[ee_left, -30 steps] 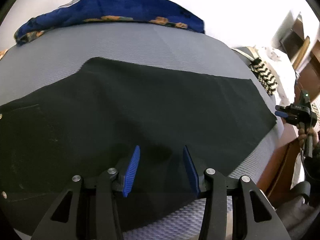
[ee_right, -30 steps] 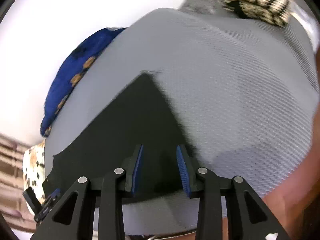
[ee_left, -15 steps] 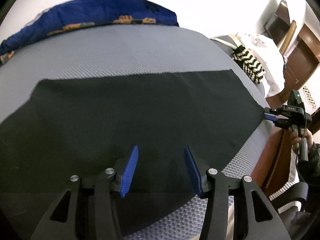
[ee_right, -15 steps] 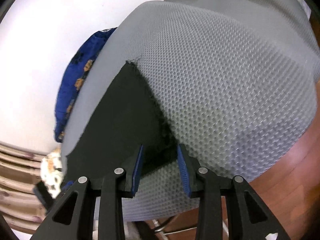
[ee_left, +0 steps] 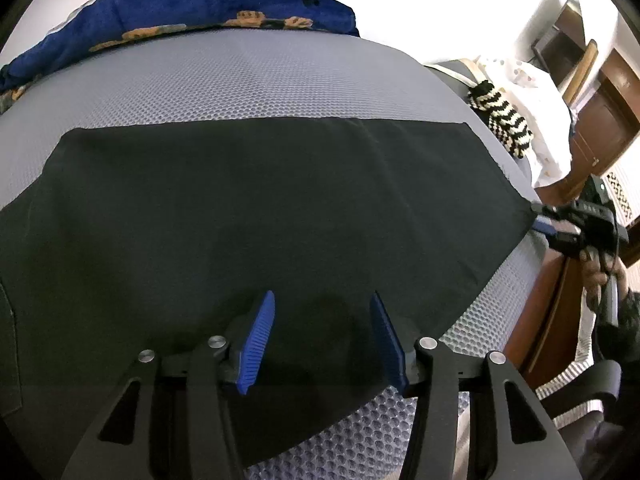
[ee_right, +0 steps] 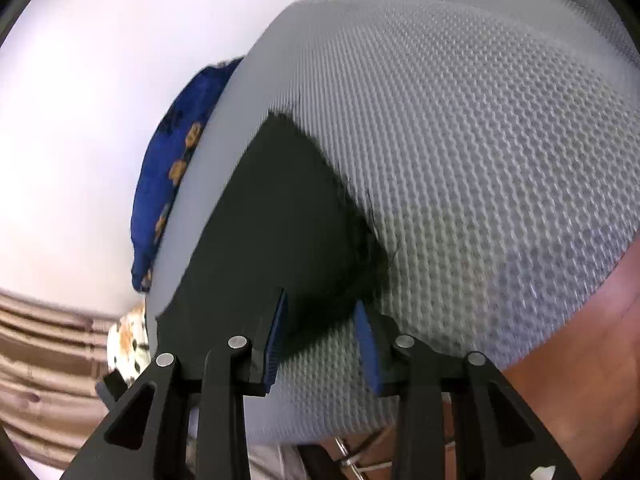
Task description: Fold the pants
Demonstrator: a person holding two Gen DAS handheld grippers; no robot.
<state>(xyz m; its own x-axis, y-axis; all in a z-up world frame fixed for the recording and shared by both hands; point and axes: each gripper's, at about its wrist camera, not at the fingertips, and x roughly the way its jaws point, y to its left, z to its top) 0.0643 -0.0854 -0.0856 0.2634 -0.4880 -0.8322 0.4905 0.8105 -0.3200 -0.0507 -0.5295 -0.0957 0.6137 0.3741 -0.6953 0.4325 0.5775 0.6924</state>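
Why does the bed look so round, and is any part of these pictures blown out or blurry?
Both views: the fisheye lens bulges the grey mattress. Left wrist view: white wall overexposed, black pants nearly featureless. Right wrist view: blue blanket slightly smeared.

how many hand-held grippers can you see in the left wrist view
2. The left hand-held gripper fills the bottom of the view, over the black pants. The right hand-held gripper is at the right edge, at the pants' end corner, gripped by a hand.
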